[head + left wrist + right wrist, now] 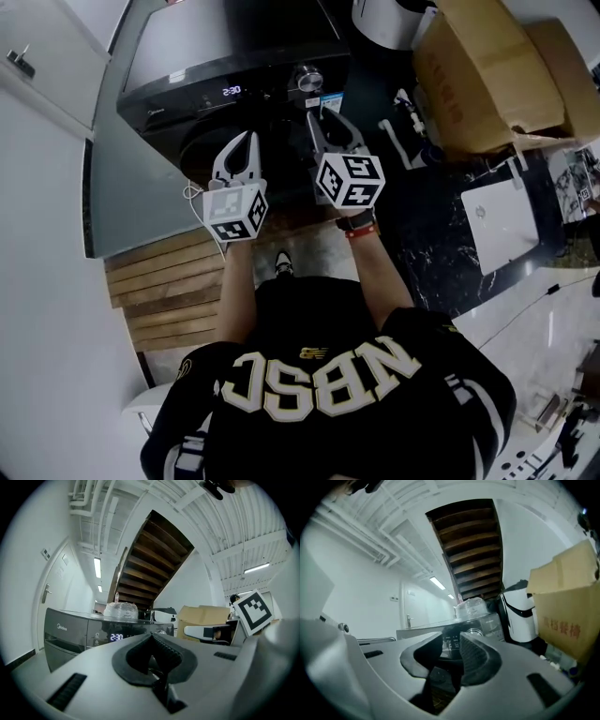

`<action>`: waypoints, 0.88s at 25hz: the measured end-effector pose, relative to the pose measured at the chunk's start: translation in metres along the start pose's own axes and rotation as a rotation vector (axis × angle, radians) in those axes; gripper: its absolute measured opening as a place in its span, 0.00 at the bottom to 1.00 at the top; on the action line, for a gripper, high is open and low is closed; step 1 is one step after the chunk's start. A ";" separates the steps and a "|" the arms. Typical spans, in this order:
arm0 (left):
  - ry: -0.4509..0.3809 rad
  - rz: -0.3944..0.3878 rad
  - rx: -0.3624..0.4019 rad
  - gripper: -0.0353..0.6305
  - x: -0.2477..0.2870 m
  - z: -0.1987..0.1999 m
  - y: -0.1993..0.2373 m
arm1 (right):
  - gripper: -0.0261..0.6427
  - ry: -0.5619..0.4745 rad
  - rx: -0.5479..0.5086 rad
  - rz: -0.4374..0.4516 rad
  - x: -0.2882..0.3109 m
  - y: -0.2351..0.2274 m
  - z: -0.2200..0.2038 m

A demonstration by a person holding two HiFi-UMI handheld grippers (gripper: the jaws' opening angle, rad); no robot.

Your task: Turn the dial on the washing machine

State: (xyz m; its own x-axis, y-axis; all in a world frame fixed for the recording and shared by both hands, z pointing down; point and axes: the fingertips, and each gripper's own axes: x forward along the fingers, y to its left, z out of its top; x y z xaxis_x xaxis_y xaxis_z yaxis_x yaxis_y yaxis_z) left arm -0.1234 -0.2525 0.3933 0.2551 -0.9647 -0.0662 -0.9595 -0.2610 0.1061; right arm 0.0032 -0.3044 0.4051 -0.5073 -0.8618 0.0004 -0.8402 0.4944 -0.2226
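Observation:
The dark washing machine (234, 47) stands in front of me, its display (232, 91) lit. Its round silver dial (309, 80) sits at the right end of the panel. My right gripper (323, 117) hovers just short of the dial without touching it. In the right gripper view, my right gripper (452, 641) is open with nothing between its pads, and the dial (474, 632) shows just beyond them. My left gripper (246, 141) is held lower and to the left, in front of the machine's door. The left gripper view shows my left gripper (151, 637) shut and empty, with the dial (161, 632) small behind its tips.
Cardboard boxes (487, 66) stand to the right of the machine, with a white appliance (384, 19) behind. A white flat device (497, 220) lies on the dark floor at right. Wooden steps (164, 281) are at lower left. A plastic-wrapped bundle (121, 610) sits on the machine's top.

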 end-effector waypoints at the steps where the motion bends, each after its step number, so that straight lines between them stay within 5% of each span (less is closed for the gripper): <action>1: -0.005 0.004 0.002 0.07 -0.004 0.001 -0.002 | 0.22 -0.005 -0.041 0.003 -0.004 0.004 0.001; 8: -0.042 0.041 0.024 0.07 -0.037 0.014 -0.010 | 0.16 -0.055 -0.214 0.012 -0.033 0.030 0.016; 14: -0.065 0.062 0.042 0.07 -0.061 0.024 -0.014 | 0.05 -0.067 -0.217 0.002 -0.054 0.040 0.015; 22: -0.074 0.073 0.062 0.07 -0.074 0.029 -0.019 | 0.05 -0.056 -0.229 0.030 -0.064 0.054 0.014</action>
State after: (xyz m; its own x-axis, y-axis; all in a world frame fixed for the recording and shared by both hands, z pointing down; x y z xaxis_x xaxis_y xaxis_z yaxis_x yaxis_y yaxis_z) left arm -0.1271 -0.1755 0.3679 0.1767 -0.9751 -0.1343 -0.9814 -0.1850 0.0518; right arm -0.0068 -0.2241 0.3799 -0.5262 -0.8483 -0.0587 -0.8500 0.5268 0.0051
